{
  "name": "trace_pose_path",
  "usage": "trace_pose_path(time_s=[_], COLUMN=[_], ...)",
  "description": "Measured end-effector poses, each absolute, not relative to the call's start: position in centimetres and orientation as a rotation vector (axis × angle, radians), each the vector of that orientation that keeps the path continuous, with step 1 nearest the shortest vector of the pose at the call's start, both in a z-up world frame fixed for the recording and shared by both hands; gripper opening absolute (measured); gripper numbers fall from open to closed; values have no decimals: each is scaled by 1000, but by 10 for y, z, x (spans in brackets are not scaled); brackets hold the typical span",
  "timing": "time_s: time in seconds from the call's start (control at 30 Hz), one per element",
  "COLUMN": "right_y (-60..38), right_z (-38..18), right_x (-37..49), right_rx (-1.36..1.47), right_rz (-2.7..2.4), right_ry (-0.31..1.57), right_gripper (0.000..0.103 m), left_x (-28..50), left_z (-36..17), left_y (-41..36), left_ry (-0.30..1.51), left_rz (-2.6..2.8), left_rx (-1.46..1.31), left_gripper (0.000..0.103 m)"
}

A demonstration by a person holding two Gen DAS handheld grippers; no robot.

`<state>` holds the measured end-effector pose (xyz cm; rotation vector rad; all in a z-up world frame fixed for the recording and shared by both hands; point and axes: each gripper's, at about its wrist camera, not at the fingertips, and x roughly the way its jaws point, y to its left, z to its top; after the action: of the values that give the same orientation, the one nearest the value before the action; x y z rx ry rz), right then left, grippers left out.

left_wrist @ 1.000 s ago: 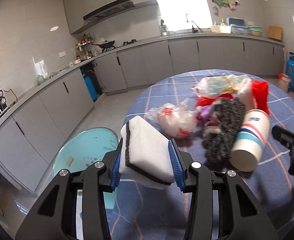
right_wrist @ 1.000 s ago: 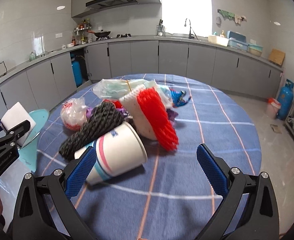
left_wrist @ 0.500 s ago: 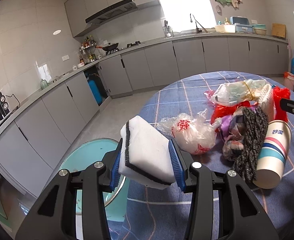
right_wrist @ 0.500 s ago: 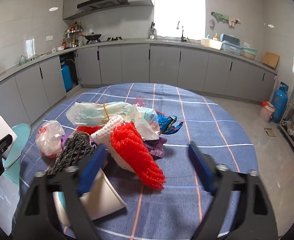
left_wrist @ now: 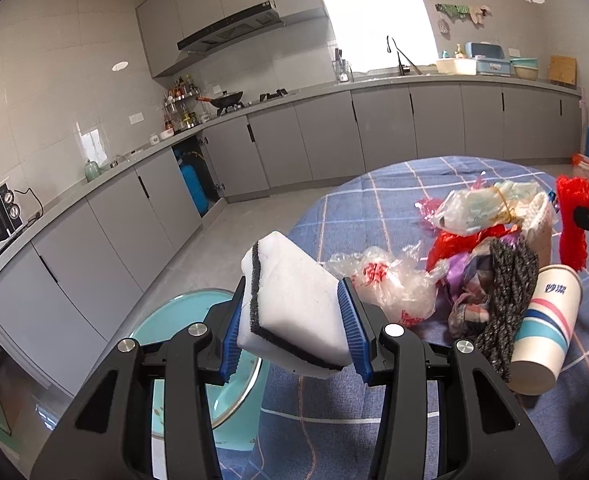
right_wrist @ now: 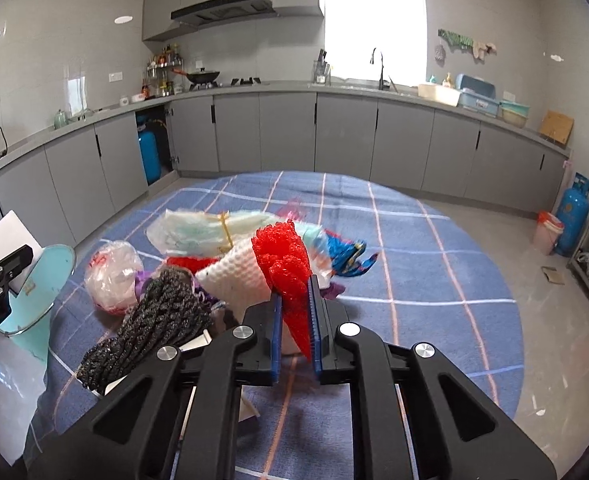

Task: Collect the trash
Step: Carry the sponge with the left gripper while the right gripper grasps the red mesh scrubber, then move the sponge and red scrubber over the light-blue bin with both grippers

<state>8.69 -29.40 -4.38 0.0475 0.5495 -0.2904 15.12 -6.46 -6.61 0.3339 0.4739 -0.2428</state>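
Observation:
My left gripper [left_wrist: 296, 322] is shut on a white sponge with a black edge [left_wrist: 294, 308], held in the air over the table's left edge. My right gripper [right_wrist: 294, 330] is shut on a red foam net [right_wrist: 284, 264] and lifts it above the trash pile. The pile holds a white foam net [right_wrist: 236, 276], a black foam net [right_wrist: 156, 320], a clear plastic bag with red print [right_wrist: 112, 276], a pale bag bound with a rubber band [right_wrist: 206, 226] and a paper cup [left_wrist: 544, 326]. The red net [left_wrist: 572, 226] also shows in the left wrist view.
The trash lies on a round table with a blue checked cloth [right_wrist: 434, 276]. A light blue round stool or bin lid [left_wrist: 182, 332] stands on the floor left of the table. Grey kitchen cabinets [right_wrist: 346, 136] run along the walls. A blue gas cylinder [right_wrist: 572, 220] stands at the right.
My right gripper went from open around the paper cup to shut on the red foam net and raised it. My left gripper rose a little with the sponge still in it.

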Motion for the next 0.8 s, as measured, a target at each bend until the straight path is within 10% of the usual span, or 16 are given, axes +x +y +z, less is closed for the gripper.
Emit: trace_pose_path(time_s=[0.8], right_y=[-244], right_z=[-1], right_x=[119], right_rx=[-29], right_rz=[-215], right_ry=[465], right_gripper=[12], left_x=[175], left_z=[-53], left_y=[-19], left_ry=[455], left_rz=[-106], left_rx=[322], left_gripper=[44])
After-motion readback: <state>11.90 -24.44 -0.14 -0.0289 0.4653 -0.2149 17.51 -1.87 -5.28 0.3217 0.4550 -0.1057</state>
